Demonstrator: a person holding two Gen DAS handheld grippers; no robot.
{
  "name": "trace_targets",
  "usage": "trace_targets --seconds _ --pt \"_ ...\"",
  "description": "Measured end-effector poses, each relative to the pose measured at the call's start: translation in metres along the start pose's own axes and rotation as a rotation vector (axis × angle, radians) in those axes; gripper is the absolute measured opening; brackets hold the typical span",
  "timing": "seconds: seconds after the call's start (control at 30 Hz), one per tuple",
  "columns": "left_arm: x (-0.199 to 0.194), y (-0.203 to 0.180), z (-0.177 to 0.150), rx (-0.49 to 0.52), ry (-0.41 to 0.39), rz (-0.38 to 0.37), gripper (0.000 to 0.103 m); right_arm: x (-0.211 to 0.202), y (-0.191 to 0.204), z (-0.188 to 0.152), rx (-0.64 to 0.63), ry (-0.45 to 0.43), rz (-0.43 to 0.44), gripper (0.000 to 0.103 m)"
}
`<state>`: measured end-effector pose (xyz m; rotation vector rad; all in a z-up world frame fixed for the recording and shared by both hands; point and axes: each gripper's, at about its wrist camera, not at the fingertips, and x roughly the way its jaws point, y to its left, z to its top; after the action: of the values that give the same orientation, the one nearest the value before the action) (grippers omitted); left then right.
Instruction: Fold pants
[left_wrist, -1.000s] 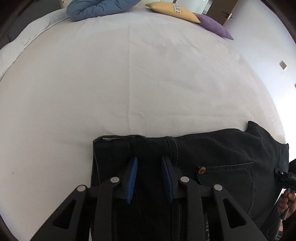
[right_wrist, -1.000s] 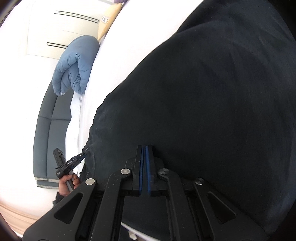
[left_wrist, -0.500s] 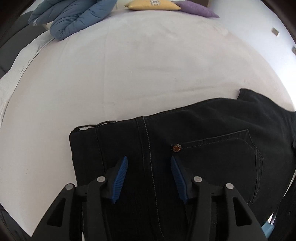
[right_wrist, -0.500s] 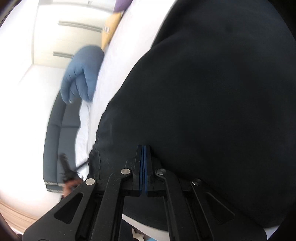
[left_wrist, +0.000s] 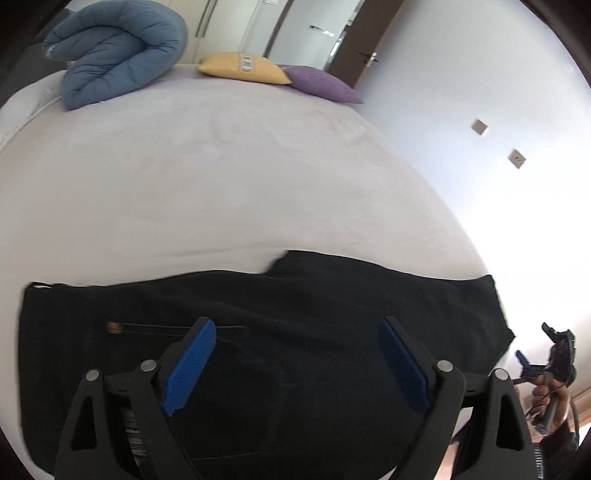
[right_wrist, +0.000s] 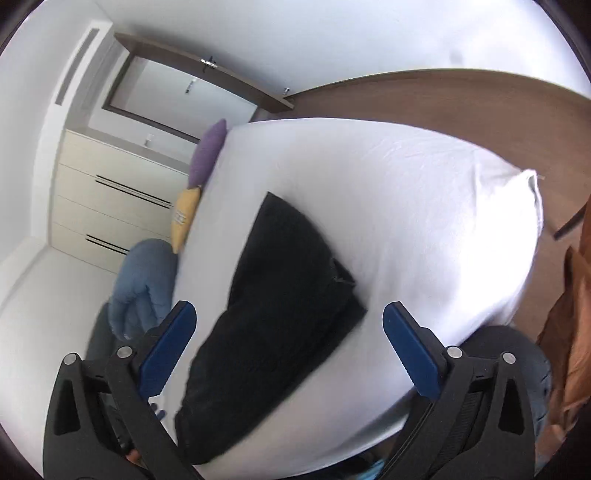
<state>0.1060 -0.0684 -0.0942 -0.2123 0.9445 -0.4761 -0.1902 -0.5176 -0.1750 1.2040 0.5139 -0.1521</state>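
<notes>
Lengthwise, pants (left_wrist: 280, 332) along bed (left_wrist: 221, 177) edge

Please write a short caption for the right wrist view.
Open right gripper above folded black pants on a white bed.

White bed (left_wrist: 221, 177), cream drawers (right_wrist: 107, 192), brown door (left_wrist: 364, 40), white walls

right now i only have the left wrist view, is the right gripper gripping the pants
Observer: No. The right gripper is open wide. Its jaws have just been opening, and the pads are clear of the pants, which lie on the bed.
Operator: how near are the pants to the bed corner
Observer: Well apart. Bare sheet lies between the pants and the corner.
</notes>
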Motion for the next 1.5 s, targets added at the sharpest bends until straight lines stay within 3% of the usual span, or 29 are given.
trace_targets --seconds 0.13,0.33,0.47,0.6,0.67,0.77,1.0,1.17,1.3,1.4,1.5 --pt "0.043 -0.042 -0.013 -0.009 0.041 -0.075 0.091 0.024 -0.023 -0.007 0.135 0.027 -0.013 0.102" --pt "0.092 -0.071 -0.029 -0.042 0.094 -0.125 0.090 0.030 -0.040 0.005 0.234 -0.036 0.049 0.101" --pt "0.101 -0.078 -0.056 -0.024 0.147 -0.081 0.086 0.043 -0.043 0.001 0.317 -0.053 0.103 0.075" --pt "0.100 -0.078 -0.062 -0.008 0.154 -0.068 0.085 0.049 -0.039 -0.010 0.347 -0.083 0.141 0.068" --pt "0.104 -0.086 -0.066 0.037 0.160 -0.038 0.085 0.050 -0.036 -0.017 0.349 -0.087 0.135 0.058" --pt "0.108 -0.092 -0.072 0.083 0.160 0.006 0.086 0.067 -0.032 -0.024 0.353 -0.071 0.113 0.032" --pt "0.107 -0.095 -0.073 0.104 0.158 0.034 0.086 0.070 -0.019 -0.022 0.292 -0.079 0.046 0.011" --pt "0.100 -0.083 -0.074 0.084 0.149 0.010 0.086 0.067 0.034 -0.021 0.103 -0.089 -0.021 0.008" --pt "0.090 -0.070 -0.073 0.057 0.135 -0.015 0.086 0.073 0.107 -0.030 -0.149 -0.069 -0.055 0.008" --pt "0.079 -0.056 -0.072 -0.003 0.110 -0.038 0.086 0.087 0.166 -0.074 -0.440 0.019 -0.069 0.008" --pt "0.062 -0.037 -0.071 -0.069 0.080 -0.026 0.087 0.125 0.213 -0.150 -0.768 0.172 -0.093 0.008"
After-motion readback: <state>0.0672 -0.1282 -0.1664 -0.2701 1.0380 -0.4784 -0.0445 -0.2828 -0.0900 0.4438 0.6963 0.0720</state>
